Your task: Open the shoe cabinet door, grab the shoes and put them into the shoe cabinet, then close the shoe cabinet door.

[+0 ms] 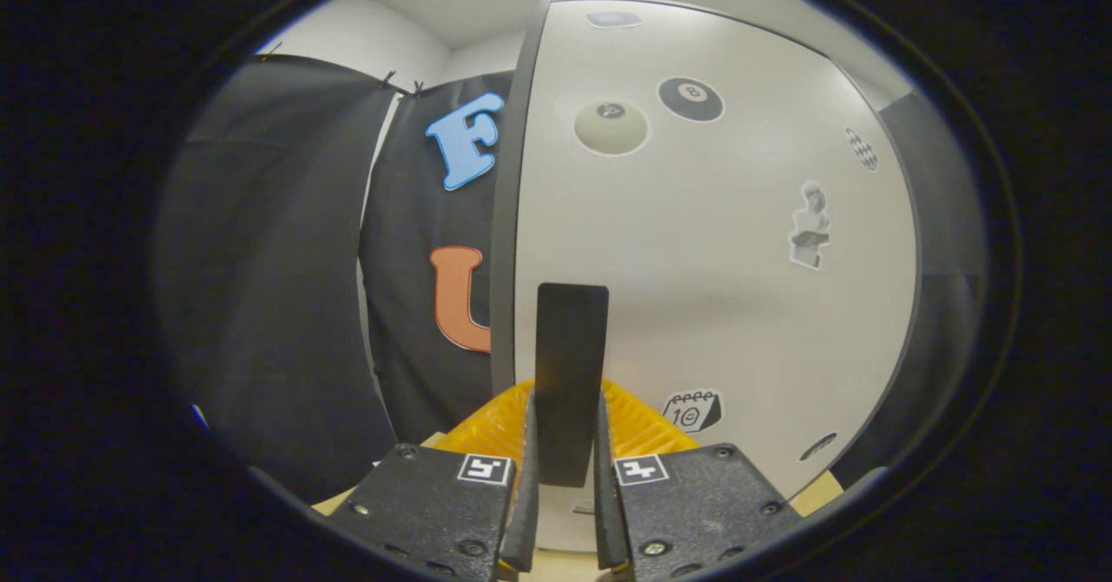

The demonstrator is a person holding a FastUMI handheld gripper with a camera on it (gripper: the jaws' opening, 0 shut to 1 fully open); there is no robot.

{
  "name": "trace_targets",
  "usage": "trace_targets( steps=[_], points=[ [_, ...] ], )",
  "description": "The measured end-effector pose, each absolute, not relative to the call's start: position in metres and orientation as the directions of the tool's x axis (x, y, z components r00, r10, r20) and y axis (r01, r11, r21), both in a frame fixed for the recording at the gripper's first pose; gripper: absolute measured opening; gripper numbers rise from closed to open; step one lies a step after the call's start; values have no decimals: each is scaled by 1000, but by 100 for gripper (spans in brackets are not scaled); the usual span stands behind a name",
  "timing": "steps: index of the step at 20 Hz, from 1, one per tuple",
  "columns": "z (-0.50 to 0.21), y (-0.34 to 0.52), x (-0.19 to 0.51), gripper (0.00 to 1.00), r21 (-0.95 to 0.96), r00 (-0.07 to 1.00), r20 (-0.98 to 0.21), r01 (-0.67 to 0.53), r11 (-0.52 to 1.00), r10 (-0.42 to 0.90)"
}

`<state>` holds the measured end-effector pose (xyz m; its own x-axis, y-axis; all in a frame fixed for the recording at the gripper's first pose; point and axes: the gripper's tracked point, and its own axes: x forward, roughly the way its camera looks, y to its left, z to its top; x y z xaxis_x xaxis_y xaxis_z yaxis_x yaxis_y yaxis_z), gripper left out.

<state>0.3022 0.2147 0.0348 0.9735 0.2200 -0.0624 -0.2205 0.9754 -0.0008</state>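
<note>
Close in, the tool [566, 478] has its two dark, tapered fingers [525, 495] clamped on either side of a flat black rectangular handle [570, 373], a matte upright slab rising between them from the shoe cabinet door [721, 304]. That door stands straight ahead, a smooth pale-grey panel with a dark left edge, dotted with stickers: a cue ball [611, 127], a black eight ball [690, 99], a bust [810, 226], a small calendar [692, 410]. Ribbed orange-yellow plastic [643, 421] shows just behind the fingers, low against the door; black cloth hangs left of the cabinet.
</note>
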Motion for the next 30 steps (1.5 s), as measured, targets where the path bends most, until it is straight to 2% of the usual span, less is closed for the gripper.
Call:
trace_targets(
  steps=[7,15,21,30],
  points=[
    [33,199,242,30,31,948,-69,-308,951,309],
    [34,150,169,28,62,928,-173,-324,944,330],
    [36,113,137,25,54,911,-176,-370,928,373],
    [35,53,99,24,32,940,-154,-302,953,304]
  ],
)
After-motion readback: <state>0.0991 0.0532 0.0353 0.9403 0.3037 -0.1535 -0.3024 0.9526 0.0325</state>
